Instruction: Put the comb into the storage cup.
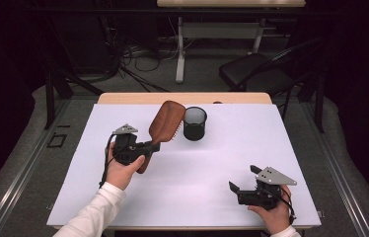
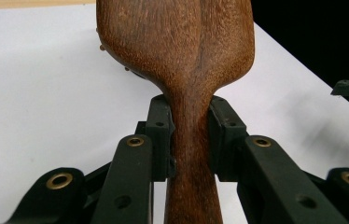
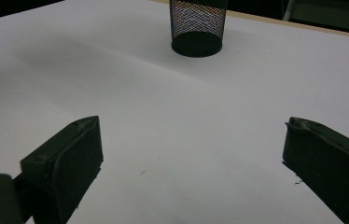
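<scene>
Here we see the left gripper [image 1: 149,146] clamped on the neck of a wooden brush [image 1: 165,121], its jaws pressing the handle from both sides. The brush is lifted off the white sheet [image 1: 222,163], its head tilted up and away from the hand, bristles facing the mesh cup [image 1: 195,123]. From the high view the head sits just beside the cup's rim; whether they touch we cannot tell, since the angle is poor there. In the left gripper view the smooth wooden back [image 2: 177,42] faces the camera, with a few bristle tips showing at its left edge.

The right gripper [image 1: 237,190] rests low near the sheet's front right corner, well apart from the brush, its jaws spread wide and holding nothing. In its own view the cup [image 3: 197,25] stands upright far ahead between the jaws.
</scene>
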The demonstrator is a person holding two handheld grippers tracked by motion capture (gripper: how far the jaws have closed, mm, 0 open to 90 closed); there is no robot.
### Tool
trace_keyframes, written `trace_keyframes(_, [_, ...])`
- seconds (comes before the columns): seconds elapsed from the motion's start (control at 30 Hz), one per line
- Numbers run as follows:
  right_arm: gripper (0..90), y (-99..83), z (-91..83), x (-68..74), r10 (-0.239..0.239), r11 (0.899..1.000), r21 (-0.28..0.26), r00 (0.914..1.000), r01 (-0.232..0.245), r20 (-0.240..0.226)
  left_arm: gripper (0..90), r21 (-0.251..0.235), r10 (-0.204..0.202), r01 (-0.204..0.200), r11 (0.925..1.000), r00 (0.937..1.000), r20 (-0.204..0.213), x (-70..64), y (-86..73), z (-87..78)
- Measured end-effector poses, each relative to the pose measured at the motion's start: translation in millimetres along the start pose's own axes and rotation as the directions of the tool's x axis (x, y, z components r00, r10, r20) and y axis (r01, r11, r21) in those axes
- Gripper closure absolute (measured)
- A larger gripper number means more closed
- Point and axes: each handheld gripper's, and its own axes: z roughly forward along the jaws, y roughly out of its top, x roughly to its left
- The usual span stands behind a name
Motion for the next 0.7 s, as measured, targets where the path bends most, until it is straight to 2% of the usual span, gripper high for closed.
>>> trace_keyframes(0.2, [4.4, 0.3, 0.5, 0.5, -0.009, 1.000, 0.011, 1.0000, 0.009, -0.003, 72.8, -0.006, 0.013, -0.013, 0.9999, 0.9998, 0.012, -4.9, 3.5, 2.7])
trace_keyframes(0.53, [4.4, 2.7, -0.2, -0.7, 0.019, 1.000, 0.015, 0.9996, -0.019, -0.019, 72.8, -0.014, 0.029, -0.028, 0.9995, 0.9989, 0.036, -12.3, 10.7, 7.5])
trace_keyframes(0.7, [4.3, 7.0, 0.3, 2.5, 0.007, 1.000, 0.023, 0.9997, -0.006, -0.021, 72.9, -0.017, 0.037, -0.036, 0.9992, 0.9982, 0.047, -16.8, 14.1, 9.6])
